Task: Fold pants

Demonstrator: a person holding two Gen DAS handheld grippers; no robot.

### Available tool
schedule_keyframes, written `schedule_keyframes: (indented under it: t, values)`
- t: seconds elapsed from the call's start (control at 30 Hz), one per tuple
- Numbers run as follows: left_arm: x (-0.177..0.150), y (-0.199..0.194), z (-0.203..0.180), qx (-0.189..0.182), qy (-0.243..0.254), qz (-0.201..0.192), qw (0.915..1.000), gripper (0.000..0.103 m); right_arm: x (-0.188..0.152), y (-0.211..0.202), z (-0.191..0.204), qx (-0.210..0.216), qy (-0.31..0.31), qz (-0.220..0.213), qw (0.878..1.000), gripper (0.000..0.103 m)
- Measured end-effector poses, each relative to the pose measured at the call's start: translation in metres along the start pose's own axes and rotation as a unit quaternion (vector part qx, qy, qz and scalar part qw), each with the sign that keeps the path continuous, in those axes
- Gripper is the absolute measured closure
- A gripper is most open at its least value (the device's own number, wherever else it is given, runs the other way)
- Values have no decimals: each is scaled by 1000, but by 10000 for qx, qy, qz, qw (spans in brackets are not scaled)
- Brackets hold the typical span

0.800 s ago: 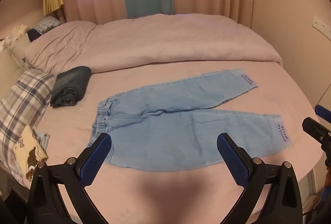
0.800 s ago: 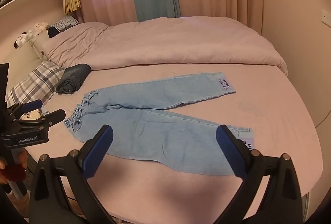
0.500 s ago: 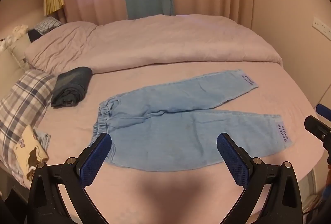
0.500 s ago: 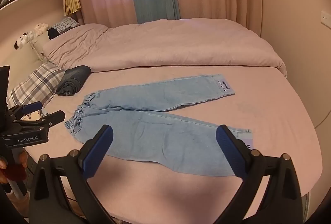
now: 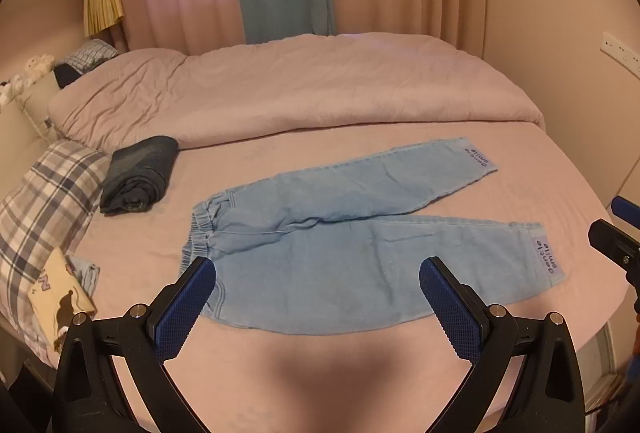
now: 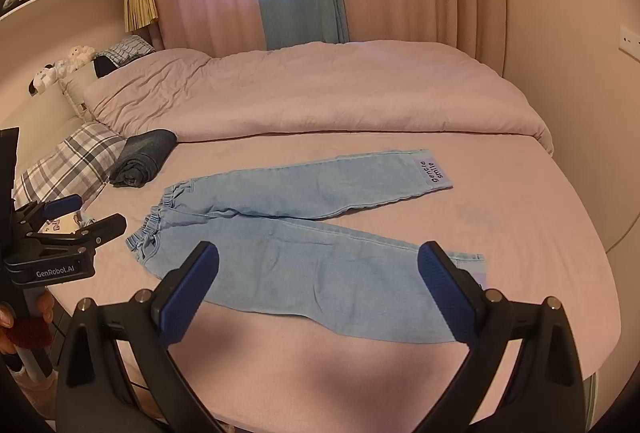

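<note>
While both claws hang with jaws spread wide and empty, the light-blue denim pants (image 5: 340, 249) lie flat on the pink bed (image 5: 520, 161), just beyond the left claw (image 5: 316, 309) and the right claw (image 6: 318, 299). A rolled dark denim garment (image 5: 138, 175) sits farther off to the left claw's left, near the elastic waistband.

Pants (image 5: 344, 253) lie flat on the bed (image 5: 320, 373), ahead of both claws, waistband left, legs right. Rolled garment (image 5: 138, 175) lies beyond-left; duvet (image 5: 300, 89) behind.
</note>
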State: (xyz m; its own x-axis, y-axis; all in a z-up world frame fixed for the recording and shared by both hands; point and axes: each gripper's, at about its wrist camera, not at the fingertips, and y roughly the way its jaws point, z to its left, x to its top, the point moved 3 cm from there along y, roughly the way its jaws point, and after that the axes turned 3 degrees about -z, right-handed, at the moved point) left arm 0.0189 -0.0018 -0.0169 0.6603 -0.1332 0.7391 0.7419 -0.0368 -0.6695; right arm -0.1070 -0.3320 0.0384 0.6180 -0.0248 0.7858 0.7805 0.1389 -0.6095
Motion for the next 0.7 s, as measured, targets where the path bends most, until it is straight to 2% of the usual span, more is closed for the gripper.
schedule_keyframes:
  t: [0.7]
  values:
    - [3,-1,-2,-1,22,-12,10000,1,-4,-3,2,-4,-20,-38,10000,2]
